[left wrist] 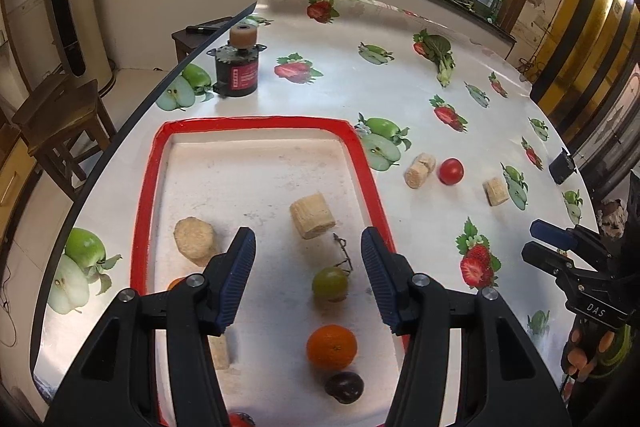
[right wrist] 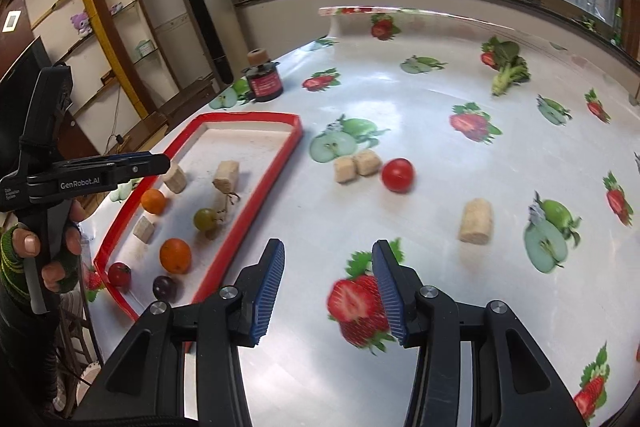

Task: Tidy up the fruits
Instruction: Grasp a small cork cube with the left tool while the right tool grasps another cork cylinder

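A red-rimmed white tray (left wrist: 256, 121) (right wrist: 256, 183) holds a green grape with a stem (left wrist: 329, 283) (right wrist: 205, 219), an orange (left wrist: 331, 345) (right wrist: 175, 255), a dark plum (left wrist: 344, 387) (right wrist: 164, 287), a second orange (right wrist: 153, 201), a small red tomato (right wrist: 119, 274) and several cork pieces (left wrist: 312, 215). A red tomato (left wrist: 451, 171) (right wrist: 397, 175) lies on the table right of the tray. My left gripper (left wrist: 308, 251) is open and empty above the tray, over the grape. My right gripper (right wrist: 328, 259) is open and empty above the tablecloth, short of the tomato.
Cork pieces lie on the table next to the tomato (left wrist: 419, 169) (right wrist: 356, 165) and further right (left wrist: 495, 191) (right wrist: 475, 221). A dark jar with a cork top (left wrist: 237, 67) (right wrist: 263, 77) stands beyond the tray. The table's left edge (left wrist: 120, 143) drops to stools.
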### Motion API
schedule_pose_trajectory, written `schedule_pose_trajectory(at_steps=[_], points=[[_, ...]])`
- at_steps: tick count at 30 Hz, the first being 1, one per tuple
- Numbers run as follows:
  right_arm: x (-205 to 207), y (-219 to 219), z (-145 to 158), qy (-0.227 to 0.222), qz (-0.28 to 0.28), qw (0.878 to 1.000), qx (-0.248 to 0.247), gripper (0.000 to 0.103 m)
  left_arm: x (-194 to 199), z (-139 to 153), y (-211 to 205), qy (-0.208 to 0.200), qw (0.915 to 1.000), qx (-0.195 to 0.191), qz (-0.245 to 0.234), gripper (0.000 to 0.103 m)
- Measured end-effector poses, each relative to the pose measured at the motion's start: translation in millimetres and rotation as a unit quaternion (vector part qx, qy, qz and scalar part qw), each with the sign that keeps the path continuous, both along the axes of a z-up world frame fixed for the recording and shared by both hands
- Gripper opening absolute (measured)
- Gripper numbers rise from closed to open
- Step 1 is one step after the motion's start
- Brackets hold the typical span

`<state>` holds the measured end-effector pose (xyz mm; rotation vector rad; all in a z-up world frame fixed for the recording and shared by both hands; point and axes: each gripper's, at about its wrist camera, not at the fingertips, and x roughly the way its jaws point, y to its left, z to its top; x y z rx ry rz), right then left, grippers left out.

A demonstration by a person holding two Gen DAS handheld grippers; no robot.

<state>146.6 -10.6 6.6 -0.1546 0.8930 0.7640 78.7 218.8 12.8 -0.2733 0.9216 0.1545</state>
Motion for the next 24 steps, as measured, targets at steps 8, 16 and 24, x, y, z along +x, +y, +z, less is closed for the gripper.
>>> schedule_pose_trajectory(at_steps=[8, 16, 24], points=[[3, -42, -2, 0.003, -0.035, 0.999, 0.003, 0.047, 12, 4, -41, 0.001, 0.9992, 0.001, -0.039, 0.054], [9, -69, -7, 0.009, -0.060, 0.998, 0.009, 0.048, 27, 3, -73, 0.007, 0.9975, 0.008, -0.069, 0.053], [22, -77, -14, 0.017, -0.071, 0.997, 0.014, 0.048, 50, -6, -88, 0.022, 0.9957, 0.008, -0.089, 0.053]])
